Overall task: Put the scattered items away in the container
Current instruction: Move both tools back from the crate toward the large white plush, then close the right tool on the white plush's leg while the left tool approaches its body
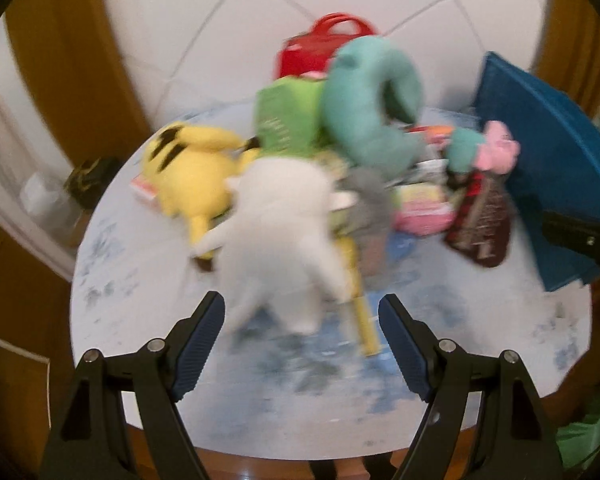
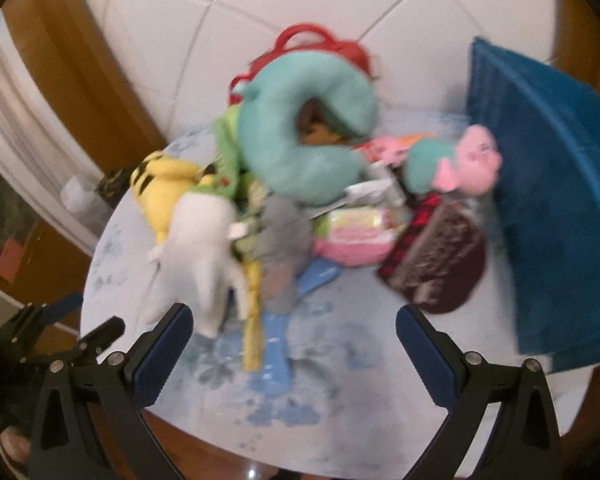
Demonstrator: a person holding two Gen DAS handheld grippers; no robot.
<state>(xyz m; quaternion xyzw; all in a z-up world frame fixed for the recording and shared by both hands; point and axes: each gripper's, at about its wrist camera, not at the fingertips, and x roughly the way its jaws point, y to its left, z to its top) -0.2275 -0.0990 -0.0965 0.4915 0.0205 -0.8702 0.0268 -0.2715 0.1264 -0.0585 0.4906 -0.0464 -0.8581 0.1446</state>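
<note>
Both our grippers, left gripper [image 1: 301, 322] and right gripper [image 2: 294, 334], gape empty over piled toys [image 1: 276, 220]; blue container [image 1: 548, 168] tilts beside, so we judge picking the white plush comes next.

Both views were pretty soft, with motion blur smearing the white plush [image 1: 284, 236] and teal pillow [image 2: 300, 136]. Lighting was warm, even indoor light with barely any shadows. Fisheye bent the edges hard, and the corners went black. The jaws looked sharpest.

Toys heaped mid-table: white plush [image 1: 276, 240], yellow plush [image 1: 192, 176], teal neck pillow [image 1: 364, 120]; blue bin [image 1: 556, 152] tipped beside.
</note>
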